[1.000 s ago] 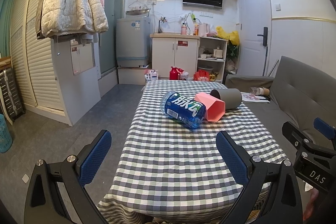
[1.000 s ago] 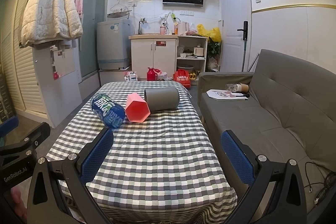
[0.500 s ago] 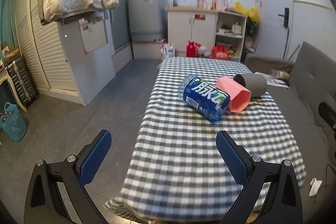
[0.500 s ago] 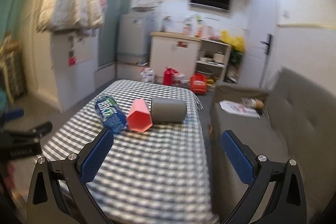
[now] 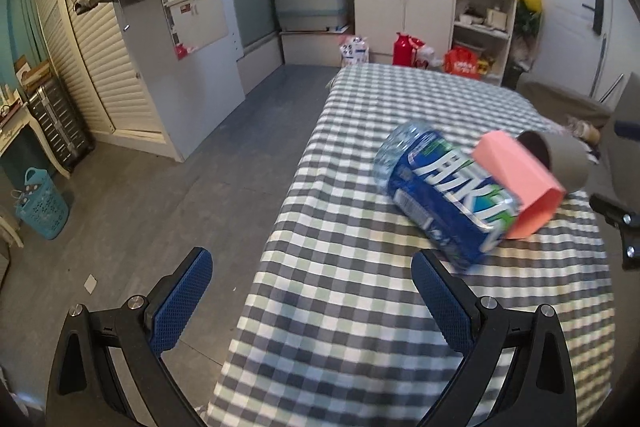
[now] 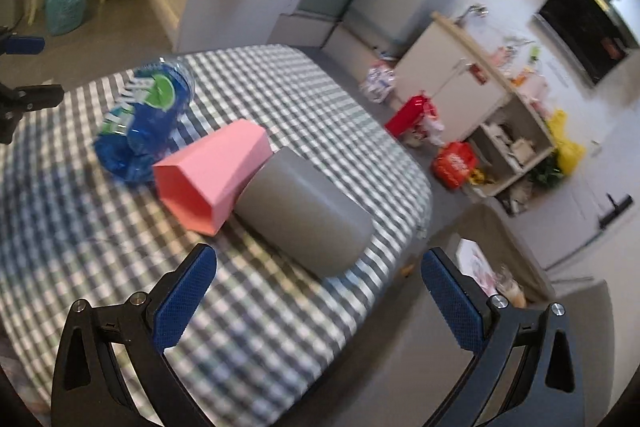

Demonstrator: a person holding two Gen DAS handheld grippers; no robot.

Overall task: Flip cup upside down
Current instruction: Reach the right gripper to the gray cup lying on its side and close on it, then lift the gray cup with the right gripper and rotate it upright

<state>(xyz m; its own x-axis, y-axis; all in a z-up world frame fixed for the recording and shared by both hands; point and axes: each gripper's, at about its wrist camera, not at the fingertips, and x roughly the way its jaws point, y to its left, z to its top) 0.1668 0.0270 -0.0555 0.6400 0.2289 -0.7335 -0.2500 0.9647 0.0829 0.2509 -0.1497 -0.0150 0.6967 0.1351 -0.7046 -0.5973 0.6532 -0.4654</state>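
A grey cup (image 6: 308, 211) lies on its side on the checked tablecloth (image 6: 256, 311), its closed end toward my right gripper (image 6: 316, 291). A pink hexagonal cup (image 6: 212, 173) lies on its side against it, and a blue-labelled bottle (image 6: 148, 111) lies beyond. My right gripper is open and empty, just short of the grey cup. In the left wrist view the bottle (image 5: 444, 195), pink cup (image 5: 520, 183) and grey cup (image 5: 560, 159) lie right of centre. My left gripper (image 5: 312, 299) is open and empty above the table's left edge.
The table (image 5: 400, 347) drops off to grey floor (image 5: 192, 187) on the left. A sofa (image 5: 624, 115) stands along the right side. White cabinets (image 5: 404, 11) and red bags (image 6: 452, 159) are past the far end. A teal basket (image 5: 44, 203) stands at far left.
Both grippers moved forward and tilted down. The right gripper swung in close to the grey cup and rolled. The left gripper came nearer the bottle. The cups and bottle have not moved.
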